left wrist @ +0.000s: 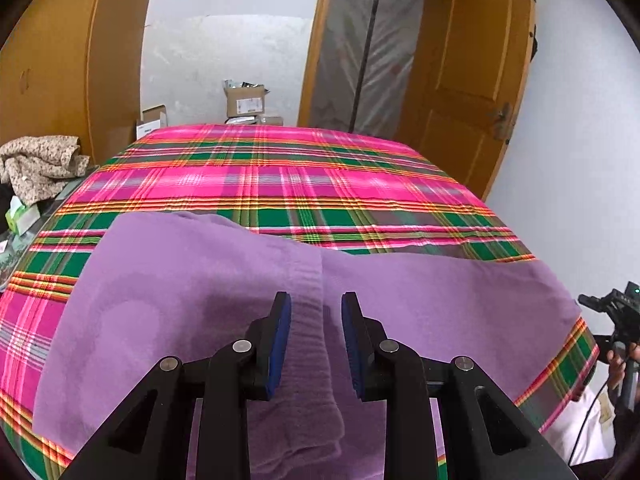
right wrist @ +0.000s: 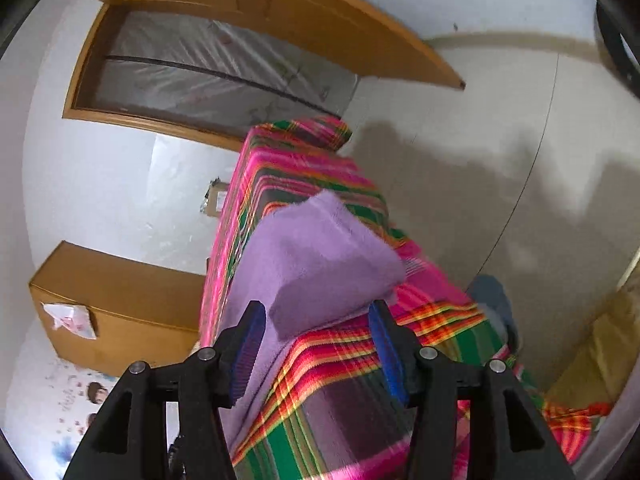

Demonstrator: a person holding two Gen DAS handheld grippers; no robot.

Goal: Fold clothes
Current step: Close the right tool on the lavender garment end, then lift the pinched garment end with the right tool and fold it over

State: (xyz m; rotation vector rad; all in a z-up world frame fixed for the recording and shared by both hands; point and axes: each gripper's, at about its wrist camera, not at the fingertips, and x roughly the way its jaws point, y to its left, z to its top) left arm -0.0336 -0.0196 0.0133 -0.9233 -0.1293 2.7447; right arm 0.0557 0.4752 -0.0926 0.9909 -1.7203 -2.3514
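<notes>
Left claw (left wrist: 316, 308): jaws parted, holding nothing; a raised fold ridge of the purple garment (left wrist: 224, 292) runs between the blue pads (left wrist: 280, 344), not pinched.
Right claw (right wrist: 318, 320): jaws wide apart, empty; seen from the left wrist camera, it sits far right, off the bed edge, held by a hand (left wrist: 618, 364).
Purple garment: spread directly beneath and ahead of the left claw; a folded corner lies just ahead of the right claw.
Bed (left wrist: 280, 176): covered in pink, green and orange plaid, extending beyond the garment ahead of both claws.
Background: wooden door (left wrist: 460, 80) ahead right of the left claw; cardboard boxes (left wrist: 245, 100) beyond the bed.
</notes>
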